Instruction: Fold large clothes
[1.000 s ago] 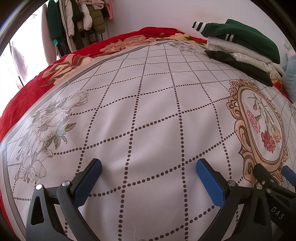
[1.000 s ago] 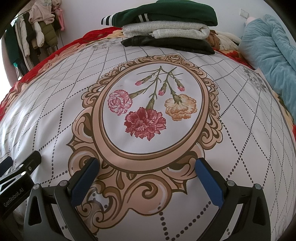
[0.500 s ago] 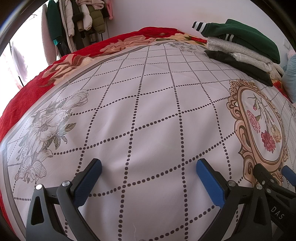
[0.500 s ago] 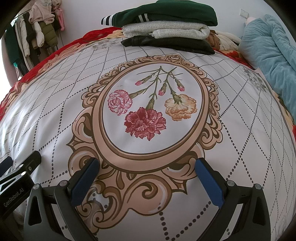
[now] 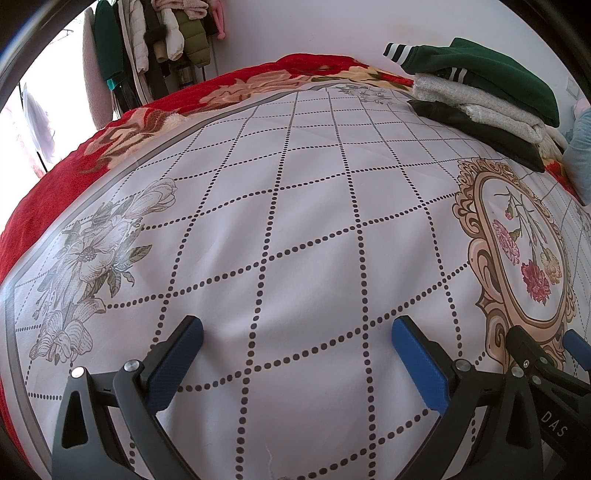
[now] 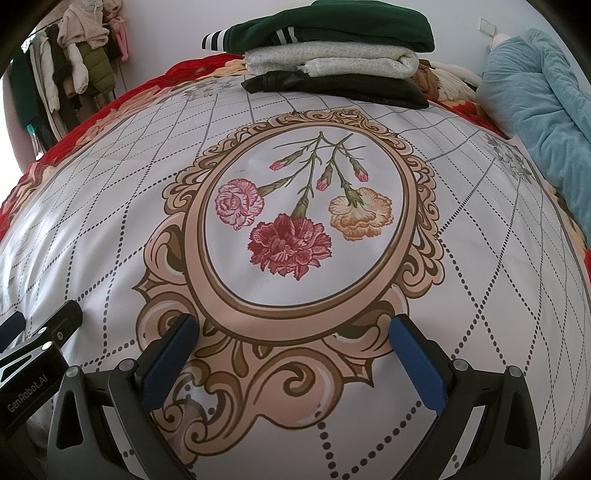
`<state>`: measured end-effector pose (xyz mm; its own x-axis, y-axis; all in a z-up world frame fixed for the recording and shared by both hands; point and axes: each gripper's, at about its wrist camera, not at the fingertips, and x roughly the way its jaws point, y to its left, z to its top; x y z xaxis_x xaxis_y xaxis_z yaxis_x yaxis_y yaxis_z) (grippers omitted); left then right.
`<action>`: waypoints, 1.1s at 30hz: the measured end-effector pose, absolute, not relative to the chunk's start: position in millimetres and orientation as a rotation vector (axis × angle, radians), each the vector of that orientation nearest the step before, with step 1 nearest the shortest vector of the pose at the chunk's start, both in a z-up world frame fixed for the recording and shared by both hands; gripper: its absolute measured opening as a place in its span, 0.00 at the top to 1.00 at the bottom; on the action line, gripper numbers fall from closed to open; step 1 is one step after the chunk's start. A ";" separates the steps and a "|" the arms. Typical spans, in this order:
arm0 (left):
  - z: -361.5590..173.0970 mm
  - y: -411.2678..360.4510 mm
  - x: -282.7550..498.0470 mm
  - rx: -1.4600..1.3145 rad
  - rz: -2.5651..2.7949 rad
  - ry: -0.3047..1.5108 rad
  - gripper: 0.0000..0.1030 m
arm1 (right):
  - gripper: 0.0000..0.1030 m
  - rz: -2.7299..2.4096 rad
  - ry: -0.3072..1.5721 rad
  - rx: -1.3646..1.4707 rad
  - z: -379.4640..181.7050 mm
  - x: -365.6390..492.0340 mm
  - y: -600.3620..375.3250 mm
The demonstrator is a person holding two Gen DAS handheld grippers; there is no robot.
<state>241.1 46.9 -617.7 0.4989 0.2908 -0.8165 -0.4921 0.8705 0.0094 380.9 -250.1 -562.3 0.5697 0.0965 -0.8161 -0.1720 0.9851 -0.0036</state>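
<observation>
A stack of folded clothes lies at the far side of the bed: a dark green top with white stripes (image 6: 332, 26) over a grey knit (image 6: 332, 61) over a black garment (image 6: 332, 86). The stack also shows in the left wrist view (image 5: 487, 85). My left gripper (image 5: 295, 345) is open and empty over the white dotted-grid bedspread (image 5: 295, 221). My right gripper (image 6: 295, 343) is open and empty over the bedspread's flower medallion (image 6: 295, 225). The two grippers sit side by side; the right one's body (image 5: 535, 369) shows in the left view.
A teal blanket (image 6: 535, 92) is heaped at the right of the bed. A red floral blanket (image 5: 110, 147) borders the bedspread on the left and far side. Coats hang on a rack (image 5: 159, 40) by the wall at the far left.
</observation>
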 end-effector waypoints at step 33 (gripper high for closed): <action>-618.1 45.9 242.7 -0.222 0.487 0.939 0.00 | 0.00 0.159 0.951 -0.087 -561.8 381.0 -250.3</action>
